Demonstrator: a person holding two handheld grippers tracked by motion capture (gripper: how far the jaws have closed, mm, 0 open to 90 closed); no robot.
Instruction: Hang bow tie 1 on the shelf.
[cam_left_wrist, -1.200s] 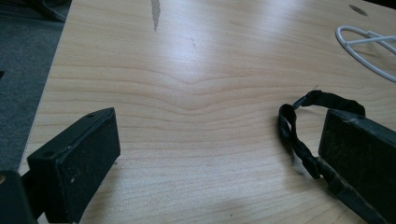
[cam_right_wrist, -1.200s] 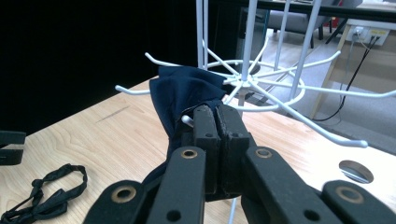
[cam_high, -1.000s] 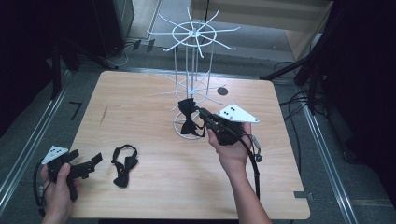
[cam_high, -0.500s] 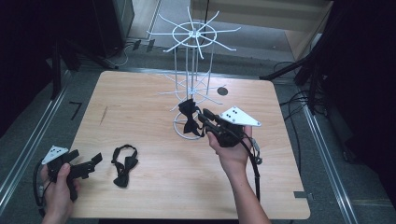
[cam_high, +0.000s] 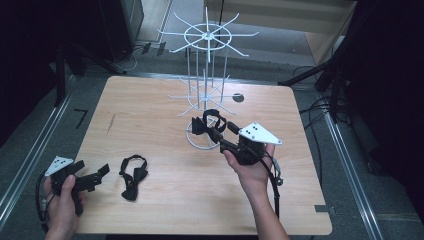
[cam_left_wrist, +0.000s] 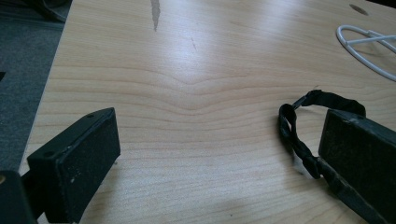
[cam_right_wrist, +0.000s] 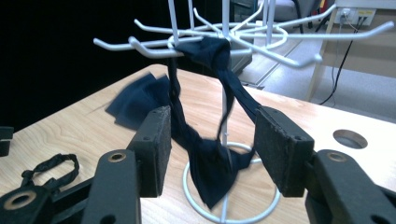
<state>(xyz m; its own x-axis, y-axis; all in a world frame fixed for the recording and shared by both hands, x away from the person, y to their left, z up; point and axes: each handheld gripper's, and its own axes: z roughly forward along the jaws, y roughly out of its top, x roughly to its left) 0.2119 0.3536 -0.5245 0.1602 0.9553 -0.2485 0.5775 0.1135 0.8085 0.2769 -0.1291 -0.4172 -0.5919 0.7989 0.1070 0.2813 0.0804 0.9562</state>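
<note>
A white wire rack (cam_high: 206, 37) stands at the table's far middle. A black bow tie (cam_high: 210, 120) hangs by its strap from one of the rack's low prongs (cam_right_wrist: 140, 46). My right gripper (cam_high: 212, 129) points at it. Its jaws have just been opening and now stand apart on either side of the hanging bow tie (cam_right_wrist: 210, 163) without pressing on it. A second black bow tie (cam_high: 132, 172) lies flat at the near left. My left gripper (cam_high: 100, 172) rests open beside it, and that tie's strap (cam_left_wrist: 299, 140) lies by one jaw.
The rack's round wire base (cam_high: 197, 142) sits under the hanging tie. A round hole (cam_high: 238, 97) is cut in the tabletop to the right of the rack. Metal floor rails and cables run along both sides of the table.
The right gripper's jaws have spread apart and let go of the bow tie, which now hangs from the rack prong. The left hand has not moved.
</note>
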